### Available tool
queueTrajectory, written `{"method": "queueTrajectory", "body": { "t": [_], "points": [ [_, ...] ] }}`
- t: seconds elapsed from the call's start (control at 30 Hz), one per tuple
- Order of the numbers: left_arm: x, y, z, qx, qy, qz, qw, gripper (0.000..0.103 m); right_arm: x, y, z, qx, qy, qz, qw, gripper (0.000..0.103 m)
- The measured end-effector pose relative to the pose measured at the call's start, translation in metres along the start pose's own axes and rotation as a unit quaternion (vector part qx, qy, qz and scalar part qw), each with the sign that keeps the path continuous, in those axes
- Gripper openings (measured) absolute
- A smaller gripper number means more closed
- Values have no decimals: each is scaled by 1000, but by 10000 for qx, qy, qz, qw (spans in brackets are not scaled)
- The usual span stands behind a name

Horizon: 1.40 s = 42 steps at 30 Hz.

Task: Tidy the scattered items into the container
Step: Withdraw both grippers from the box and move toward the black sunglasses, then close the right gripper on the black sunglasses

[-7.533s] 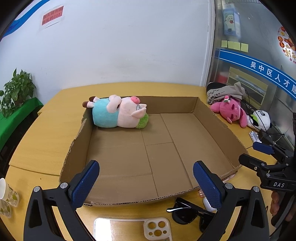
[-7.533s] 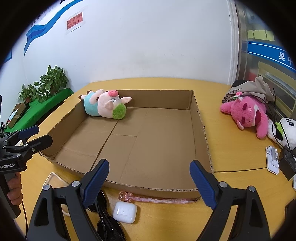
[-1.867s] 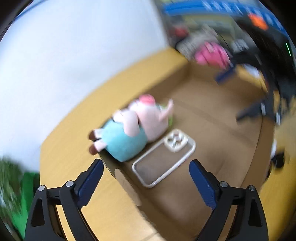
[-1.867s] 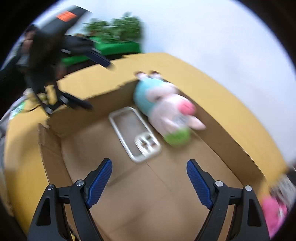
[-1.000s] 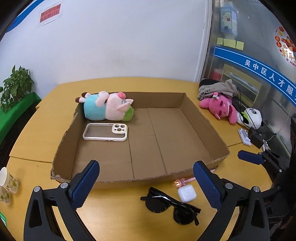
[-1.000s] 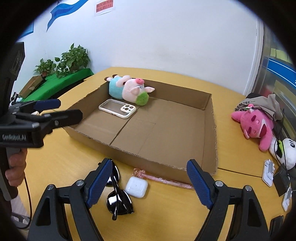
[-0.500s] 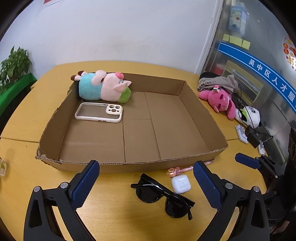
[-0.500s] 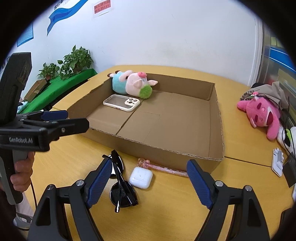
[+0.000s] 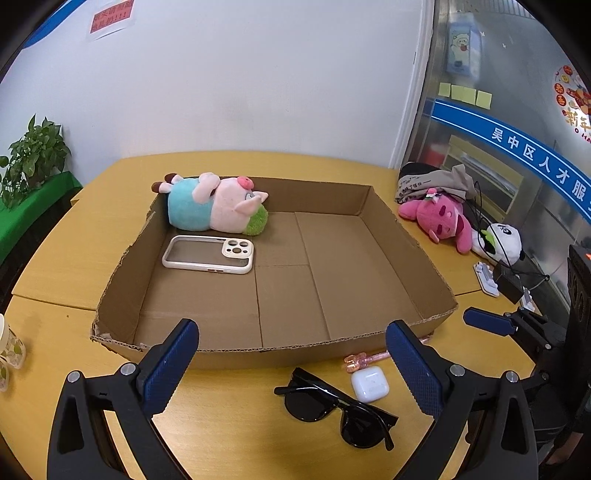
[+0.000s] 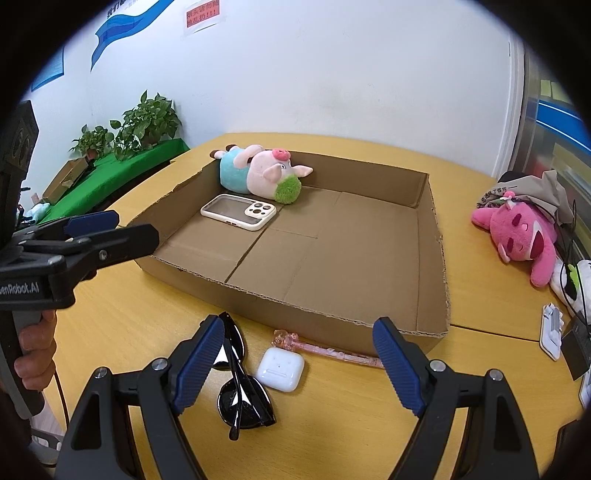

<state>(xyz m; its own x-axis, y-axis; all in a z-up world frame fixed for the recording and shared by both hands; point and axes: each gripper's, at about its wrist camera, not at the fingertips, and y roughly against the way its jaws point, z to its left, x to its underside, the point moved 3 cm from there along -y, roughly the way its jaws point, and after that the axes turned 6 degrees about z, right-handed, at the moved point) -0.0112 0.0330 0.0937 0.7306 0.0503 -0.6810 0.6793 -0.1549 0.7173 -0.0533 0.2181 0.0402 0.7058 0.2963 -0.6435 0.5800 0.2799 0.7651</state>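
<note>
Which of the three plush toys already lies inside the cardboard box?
The pink pig plush in a blue shirt, in the brown cardboard box's far-left corner; the others lie outside.

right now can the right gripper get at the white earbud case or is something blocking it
Probably yes: the right gripper is open, and the earbud case lies bare on the table between its fingers, sunglasses and pink pen beside it, not over it.

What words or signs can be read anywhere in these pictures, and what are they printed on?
"enRobot.AI" (its start cut off): side of the left hand-held gripper.
"吴中区人才服" (cut off at the edge): blue band on the glass wall.
Red notice on the white wall: characters too blurred to read.
Round red sticker on the glass: too distorted to read.
Print on the grey cloth: too small.
</note>
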Motion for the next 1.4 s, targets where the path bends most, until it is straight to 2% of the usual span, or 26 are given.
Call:
{"method": "queueTrajectory", "body": {
  "t": [0.27, 0.37, 0.5, 0.63, 0.8, 0.93, 1.0, 1.07, 1.17, 1.2, 1.23, 1.27, 1.33, 1.4],
  "points": [
    [5, -7, 5, 202, 96, 162, 9996, 103, 3, -4, 1, -35, -17, 72, 10000, 84],
    [10, -12, 11, 281, 164, 288, 9991, 103, 13, -7, -1, -296, -18, 153, 9994, 84],
    [22, -25, 16, 443, 206, 553, 9973, 103, 36, -25, -7, -701, -67, 597, 9957, 84],
    [36, -51, 18, 941, 398, 896, 9907, 103, 55, -45, -2, -1026, -109, 921, 9904, 84],
    [53, -88, 16, 1177, 684, 1428, 9803, 103, 69, -69, 16, -1282, 132, 1221, 9841, 84],
    [64, -110, 15, 1214, 866, 1729, 9736, 103, 73, -87, 30, -1137, 285, 1296, 9846, 84],
    [68, -116, 13, 1245, 887, 1850, 9708, 102, 75, -91, 38, -922, 515, 1210, 9870, 84],
    [69, -116, 7, 1175, 781, 1832, 9729, 102, 77, -94, 46, -661, 821, 1189, 9873, 83],
    [70, -117, 0, 1216, 714, 1850, 9726, 100, 80, -93, 53, -490, 958, 1127, 9878, 72],
    [71, -118, -3, 1337, 712, 1867, 9707, 96, 82, -92, 55, -485, 954, 1098, 9882, 60],
    [71, -118, -6, 1446, 683, 1890, 9689, 94, 83, -89, 57, -510, 969, 1073, 9882, 56],
    [71, -118, -10, 1502, 634, 1919, 9678, 91, 85, -88, 59, -505, 975, 1064, 9882, 56],
    [73, -118, -16, 1383, 488, 1930, 9702, 88, 88, -86, 61, -473, 949, 1006, 9893, 55],
    [73, -117, -16, 1276, 466, 1924, 9719, 76, 90, -83, 61, -507, 914, 953, 9899, 54]
  ]
}}
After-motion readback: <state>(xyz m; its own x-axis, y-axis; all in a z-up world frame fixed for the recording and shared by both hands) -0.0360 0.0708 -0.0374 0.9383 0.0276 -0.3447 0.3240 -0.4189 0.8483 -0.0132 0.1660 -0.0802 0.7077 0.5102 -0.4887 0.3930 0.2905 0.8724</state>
